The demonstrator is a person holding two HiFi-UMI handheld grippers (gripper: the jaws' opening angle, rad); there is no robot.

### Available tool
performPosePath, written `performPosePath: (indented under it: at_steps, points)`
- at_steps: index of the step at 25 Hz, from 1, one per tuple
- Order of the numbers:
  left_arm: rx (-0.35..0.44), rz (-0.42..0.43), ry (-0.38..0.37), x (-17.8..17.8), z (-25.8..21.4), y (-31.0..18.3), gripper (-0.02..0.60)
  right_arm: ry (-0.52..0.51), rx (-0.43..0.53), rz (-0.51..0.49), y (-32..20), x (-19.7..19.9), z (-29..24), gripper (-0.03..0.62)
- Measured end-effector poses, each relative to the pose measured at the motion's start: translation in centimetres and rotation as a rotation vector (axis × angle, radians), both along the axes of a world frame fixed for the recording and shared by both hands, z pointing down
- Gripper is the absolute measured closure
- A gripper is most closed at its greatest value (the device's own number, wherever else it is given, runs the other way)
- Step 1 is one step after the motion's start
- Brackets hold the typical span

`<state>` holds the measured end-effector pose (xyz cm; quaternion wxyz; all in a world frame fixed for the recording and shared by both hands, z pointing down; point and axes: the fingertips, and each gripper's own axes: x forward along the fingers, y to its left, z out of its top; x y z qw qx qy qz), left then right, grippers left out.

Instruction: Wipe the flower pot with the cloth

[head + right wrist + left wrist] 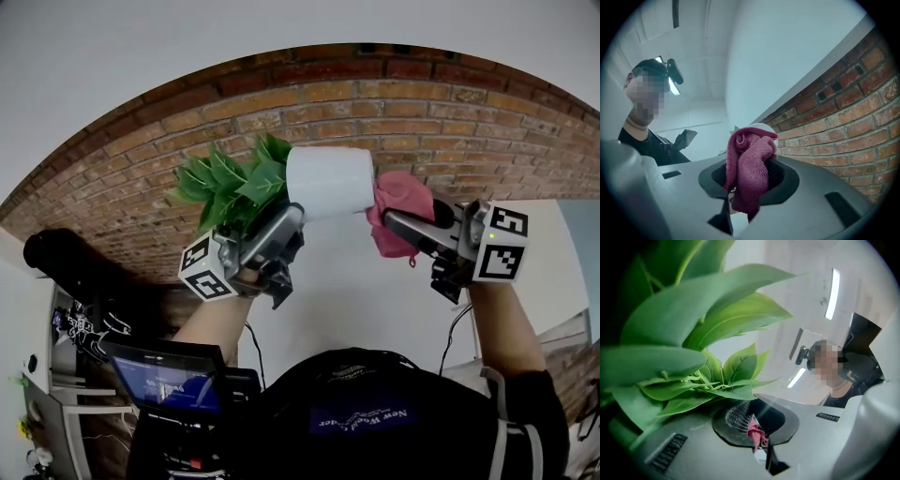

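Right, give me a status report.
Left gripper holds flower pot sideways. Right gripper shut on cloth, against pot's base. Nothing blocking.

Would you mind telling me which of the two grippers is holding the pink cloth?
The right gripper: its jaws are shut on the pink cloth, while the left gripper holds the white flower pot.

My flower pot (328, 183) is a plain white cylinder, lifted clear and tipped on its side, its green leaves (230, 183) fanning out to the left and its base facing right. My left gripper (286, 220) holds it from below, near the leafy end. The cloth (398, 211) is a dark pink knit, bunched into a wad in my right gripper (389, 220) and touching the pot's right end, one corner hanging down.
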<state>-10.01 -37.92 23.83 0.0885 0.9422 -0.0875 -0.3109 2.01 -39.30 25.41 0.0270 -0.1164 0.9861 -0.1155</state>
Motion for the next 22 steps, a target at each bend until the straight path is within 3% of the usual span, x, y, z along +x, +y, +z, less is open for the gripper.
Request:
performPosePath:
  at_steps: [10,15,20,22]
  points:
    - [-0.055,-0.062,0.002,-0.6,1.1,-1.6,0.575,0.078,0.021,-0.033,1.3,-2.1,2.3,0.493]
    - [0.018,-0.058,-0.175,2.3,2.4,-0.5,0.575,0.169,0.103,-0.050,2.4,-4.0,2.8,0.493]
    - [0.127,-0.049,-0.449,5.0,6.2,1.0,0.575,0.181,0.152,-0.050,2.8,-4.3,1.6,0.493]
    - [0.154,-0.017,-0.495,5.9,7.4,2.1,0.575,0.188,0.168,-0.033,2.4,-3.9,1.2,0.493]
